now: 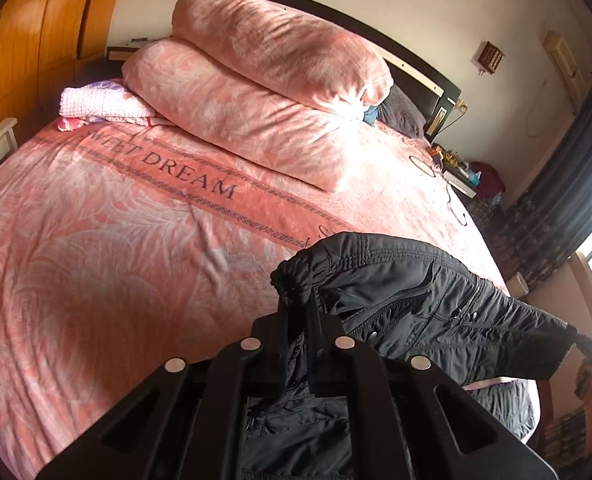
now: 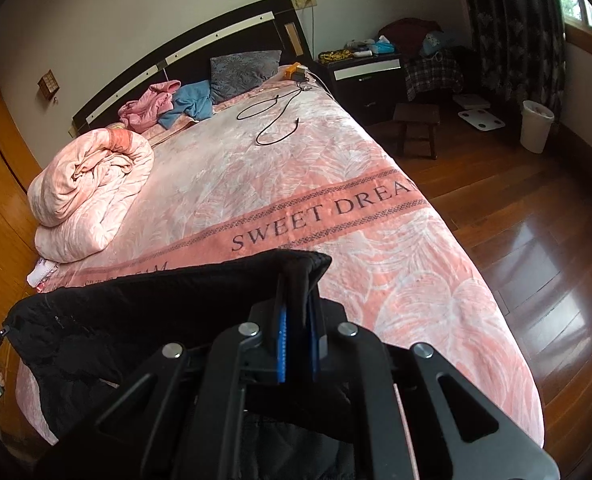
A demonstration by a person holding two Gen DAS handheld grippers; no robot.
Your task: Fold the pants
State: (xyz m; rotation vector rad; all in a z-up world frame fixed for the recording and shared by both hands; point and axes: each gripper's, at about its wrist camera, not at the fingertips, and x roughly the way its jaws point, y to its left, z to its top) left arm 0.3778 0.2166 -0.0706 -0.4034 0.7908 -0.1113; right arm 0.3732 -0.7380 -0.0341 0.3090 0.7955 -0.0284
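Pink bed (image 2: 279, 184) fills both views, with black pants (image 1: 436, 304) stretched in the air above its near end. Judging by this, the step is spreading; next comes laying them flat. Left claw (image 1: 300, 308) and right claw (image 2: 298, 300), raised level, each pinch a waistband corner.

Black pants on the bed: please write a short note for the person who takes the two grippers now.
Left gripper: shut on one end of the waistband of the black pants.
Right gripper: shut on the other end.
The pants hang stretched between the grippers, above the near end of the pink bed cover; the legs drop below.
Done: pants picked up and spread by the waistband.
Left: lay them flat on the cover, then make all folds.
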